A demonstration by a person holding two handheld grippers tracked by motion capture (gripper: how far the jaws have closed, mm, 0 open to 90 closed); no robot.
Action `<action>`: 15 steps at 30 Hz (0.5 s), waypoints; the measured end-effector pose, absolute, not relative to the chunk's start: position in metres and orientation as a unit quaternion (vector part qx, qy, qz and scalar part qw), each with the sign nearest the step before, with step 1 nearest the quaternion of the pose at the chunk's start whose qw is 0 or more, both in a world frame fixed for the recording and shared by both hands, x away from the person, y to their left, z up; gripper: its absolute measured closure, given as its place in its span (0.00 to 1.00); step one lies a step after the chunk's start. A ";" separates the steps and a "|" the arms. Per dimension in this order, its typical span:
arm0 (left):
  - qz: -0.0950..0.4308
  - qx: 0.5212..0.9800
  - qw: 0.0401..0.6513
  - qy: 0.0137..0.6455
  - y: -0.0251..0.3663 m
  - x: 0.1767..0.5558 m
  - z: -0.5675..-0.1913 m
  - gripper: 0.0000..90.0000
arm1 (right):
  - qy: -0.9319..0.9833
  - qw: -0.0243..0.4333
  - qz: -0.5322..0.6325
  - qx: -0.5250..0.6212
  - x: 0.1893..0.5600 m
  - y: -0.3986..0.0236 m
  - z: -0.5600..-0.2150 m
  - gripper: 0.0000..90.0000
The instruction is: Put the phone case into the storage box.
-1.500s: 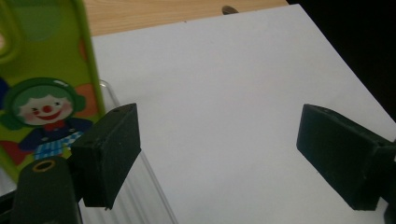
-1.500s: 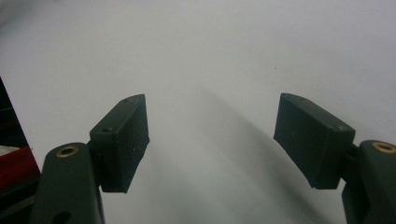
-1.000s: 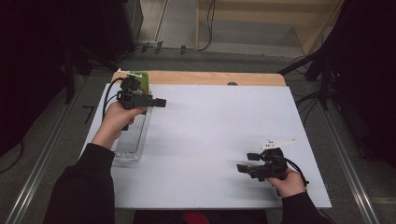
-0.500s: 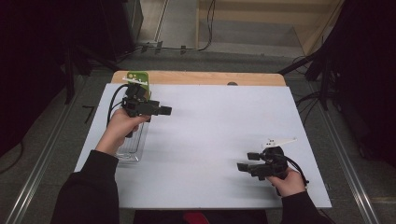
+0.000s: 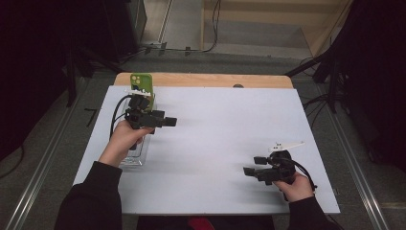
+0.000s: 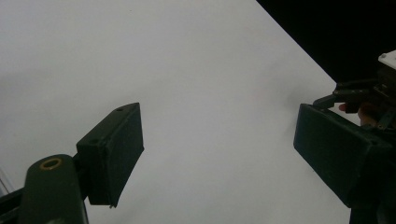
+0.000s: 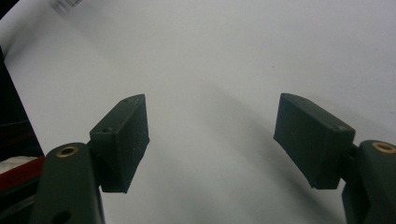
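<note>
At the high view's left, the left gripper (image 5: 168, 121) and the lower-right right gripper (image 5: 247, 170) (both released, nothing between their jaws) hover; approach the green phone (image 5: 141, 84) squarely, avoiding the clear container (image 5: 135, 154)

black sleeves (image 5: 91, 201), 2 black claws (image 5: 167, 121)

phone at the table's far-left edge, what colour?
Bright green; the phone stands in the clear holder, best seen in the high view.
</note>
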State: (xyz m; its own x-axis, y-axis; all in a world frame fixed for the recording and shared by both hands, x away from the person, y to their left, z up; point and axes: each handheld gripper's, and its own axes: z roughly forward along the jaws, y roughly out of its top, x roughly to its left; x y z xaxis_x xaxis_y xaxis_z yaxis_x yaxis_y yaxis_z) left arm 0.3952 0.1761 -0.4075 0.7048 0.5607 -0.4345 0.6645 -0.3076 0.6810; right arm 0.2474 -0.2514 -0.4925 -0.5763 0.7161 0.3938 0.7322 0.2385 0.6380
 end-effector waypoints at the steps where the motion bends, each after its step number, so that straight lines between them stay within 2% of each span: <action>1: -0.057 0.809 0.448 0.377 0.176 0.394 -0.409 0.18 | -0.788 0.008 -0.412 -0.458 0.248 -0.251 -0.493 0.27; 15: -0.054 0.815 0.444 0.368 0.180 0.369 -0.420 0.18 | -0.789 0.007 -0.410 -0.457 0.247 -0.251 -0.493 0.27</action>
State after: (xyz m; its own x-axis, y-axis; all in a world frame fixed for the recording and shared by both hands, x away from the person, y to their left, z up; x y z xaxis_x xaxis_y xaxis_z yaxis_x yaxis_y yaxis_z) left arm 0.3691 0.1800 -0.4196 0.7238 0.5521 -0.4139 0.6473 -0.3354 0.6845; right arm 0.2466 -0.2508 -0.4926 -0.5828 0.7150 0.3861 0.7267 0.2459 0.6414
